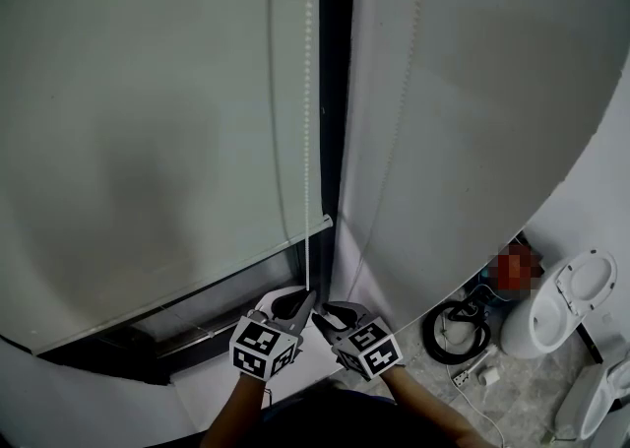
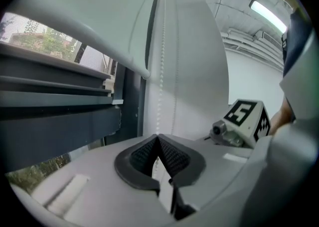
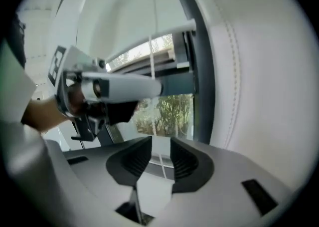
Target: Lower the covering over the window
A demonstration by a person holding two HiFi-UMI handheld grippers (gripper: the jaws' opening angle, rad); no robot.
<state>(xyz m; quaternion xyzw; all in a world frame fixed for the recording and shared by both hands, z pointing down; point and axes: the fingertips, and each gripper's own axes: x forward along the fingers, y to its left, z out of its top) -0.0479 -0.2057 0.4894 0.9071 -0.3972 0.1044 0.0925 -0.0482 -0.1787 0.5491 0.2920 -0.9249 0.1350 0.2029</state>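
A pale roller blind [image 1: 148,121] covers most of the left window; its bottom bar [image 1: 197,274] hangs just above the dark sill. A white bead chain [image 1: 308,92] drops along the blind's right edge. My left gripper [image 1: 307,300] is shut on the chain below the bar; in the left gripper view the chain [image 2: 160,96] rises straight out of the closed jaws [image 2: 158,143]. My right gripper [image 1: 320,313] sits just beside it, open. In the right gripper view the chain [image 3: 152,61] runs down between the spread jaws [image 3: 160,156] without being pressed, and the left gripper [image 3: 119,87] shows at the left.
A dark frame post [image 1: 335,92] separates this window from a second, fully lowered blind [image 1: 463,121] on the right. Down at the right on the floor are a white toilet [image 1: 566,303] and a coiled black hose [image 1: 456,328].
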